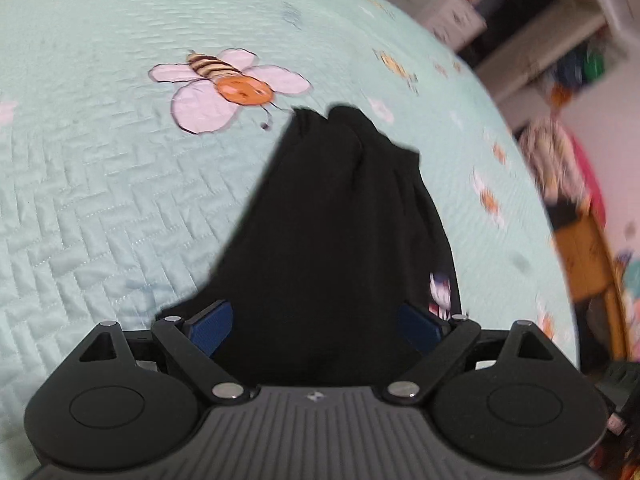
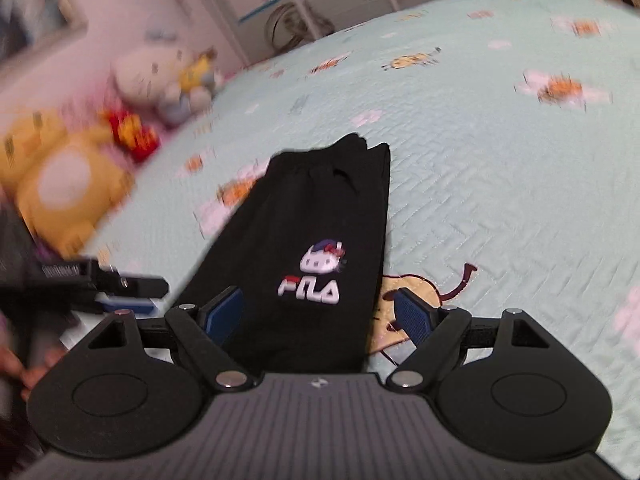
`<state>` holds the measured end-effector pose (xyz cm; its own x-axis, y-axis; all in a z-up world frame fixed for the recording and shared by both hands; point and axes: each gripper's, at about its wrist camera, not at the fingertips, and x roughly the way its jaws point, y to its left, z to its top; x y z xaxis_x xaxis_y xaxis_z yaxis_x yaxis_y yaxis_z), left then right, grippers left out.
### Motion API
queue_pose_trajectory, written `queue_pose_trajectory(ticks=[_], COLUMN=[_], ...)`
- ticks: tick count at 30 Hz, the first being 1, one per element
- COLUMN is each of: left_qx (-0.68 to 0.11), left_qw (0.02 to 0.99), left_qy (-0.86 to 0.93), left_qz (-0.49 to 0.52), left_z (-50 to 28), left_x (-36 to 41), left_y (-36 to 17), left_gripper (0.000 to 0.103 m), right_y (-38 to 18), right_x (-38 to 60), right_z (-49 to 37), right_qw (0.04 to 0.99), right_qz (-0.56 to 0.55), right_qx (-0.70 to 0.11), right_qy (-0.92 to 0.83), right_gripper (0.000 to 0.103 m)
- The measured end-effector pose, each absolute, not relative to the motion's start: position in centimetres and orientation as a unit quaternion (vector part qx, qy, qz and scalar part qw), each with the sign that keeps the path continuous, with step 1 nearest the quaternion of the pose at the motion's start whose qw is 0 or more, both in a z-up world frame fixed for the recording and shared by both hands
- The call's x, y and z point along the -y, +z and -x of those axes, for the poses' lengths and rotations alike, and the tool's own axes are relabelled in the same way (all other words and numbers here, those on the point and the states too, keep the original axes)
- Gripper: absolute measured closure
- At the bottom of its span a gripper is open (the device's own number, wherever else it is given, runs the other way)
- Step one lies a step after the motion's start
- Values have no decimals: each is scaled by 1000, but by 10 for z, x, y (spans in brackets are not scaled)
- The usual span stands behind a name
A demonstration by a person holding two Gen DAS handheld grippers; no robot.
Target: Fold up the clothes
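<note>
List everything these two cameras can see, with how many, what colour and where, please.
black garment: one, black with a white cartoon-and-letters logo, lying bunched on the bed, running away from both tools
bedspread: one, pale mint, quilted, printed with bees and white flowers, under the garment
plush toys: several, yellow, white and red, blurred, at the bed's far left edge in the right view
shelving: white, blurred, beyond the bed; contents cannot be told
left tool: one, black with blue pads, jaws spread apart, garment lying between them
right tool: one, black with blue pads, jaws spread apart over the logo end of the garment
</note>
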<state>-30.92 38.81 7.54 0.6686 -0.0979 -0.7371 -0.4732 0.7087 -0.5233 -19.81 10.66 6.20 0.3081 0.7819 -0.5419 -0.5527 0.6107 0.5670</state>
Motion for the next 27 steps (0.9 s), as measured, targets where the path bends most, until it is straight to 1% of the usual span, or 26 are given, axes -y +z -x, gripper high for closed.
queue_pose_trajectory(ticks=[3,6,7,10,11,12,14,15,16,17,18,19,20,22,23,24,26,27], left_qx=[-376,-372,-371,-378,-384,-388,-397,-400,-403,-407,-411,-420,-428,-427,-426,-423,-417,-415], left_qw=[838,830,830,830,828,828,828,827,826,826,828,831,835,842,843,845,849,851], left_qy=[125,123,117,109,103,97,102,105,108,112,119,126,132,128,126,126,124,122], left_qz=[375,398,399,394,395,393,384,381,378,374,362,341,321,305,303,303,301,298], left_z=[308,304,302,292,290,289,288,288,288,289,289,288,286,288,290,292,295,297], left_x=[-399,-411,-415,-417,-417,-415,-414,-414,-414,-414,-414,-412,-410,-410,-410,-411,-412,-412], left_y=[70,62,60,52,50,48,45,43,41,40,39,40,40,43,44,46,50,53], left_gripper=[9,9,9,11,11,11,14,16,22,33,41,57,65,71,74,76,79,80], right_y=[47,31,25,9,5,2,1,1,1,0,-1,-1,-2,-2,-2,-2,0,1], right_x=[-95,-100,-101,-104,-107,-110,-116,-119,-122,-124,-124,-123,-123,-123,-122,-122,-119,-117], right_z=[177,164,161,160,160,160,163,165,167,169,170,171,171,172,172,172,174,176], right_qw=[770,757,749,734,734,733,732,735,737,738,738,738,738,739,739,739,740,741], right_qz=[-224,-245,-255,-276,-273,-268,-254,-243,-236,-234,-235,-236,-235,-235,-234,-234,-234,-234], right_qx=[-424,-445,-452,-470,-476,-483,-491,-492,-492,-492,-491,-490,-489,-487,-486,-484,-482,-482], right_qy=[422,412,412,406,400,397,398,398,398,399,400,401,401,403,404,405,406,406], right_gripper=[21,22,24,32,39,44,55,57,60,67,68,70,72,73,77,78,86,88])
